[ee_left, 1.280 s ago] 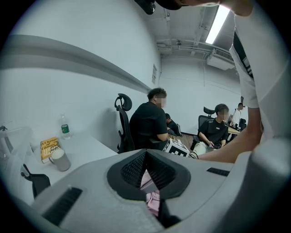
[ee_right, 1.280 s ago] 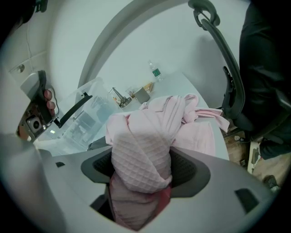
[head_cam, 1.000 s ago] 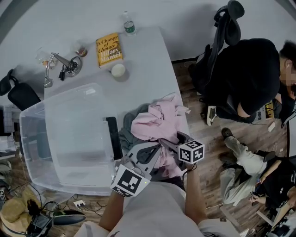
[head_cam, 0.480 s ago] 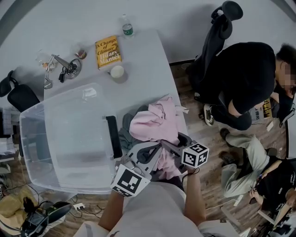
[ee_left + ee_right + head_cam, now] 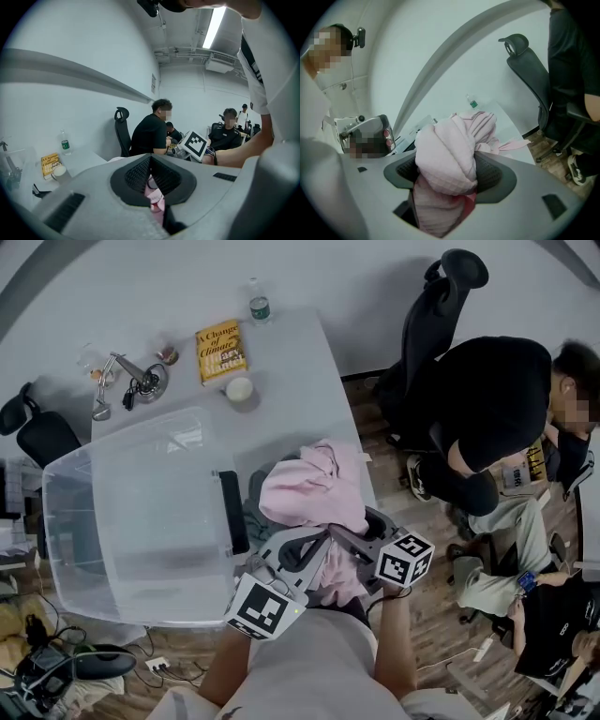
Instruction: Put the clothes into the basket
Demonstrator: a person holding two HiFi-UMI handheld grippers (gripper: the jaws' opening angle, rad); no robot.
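Jaws of right gripper [image 5: 447,172] clamp pink garment [image 5: 454,140]; head view hides this.

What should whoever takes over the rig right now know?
Left gripper: shut on the pink garment.
Right gripper: shut on a thick bunch of the same garment.
Garment hangs bunched just right of the basket, which looks empty.
A gray garment lies under it on the table.
Done: the grasp.
Left to do: put the pink garment in the basket, release, then the gray one.
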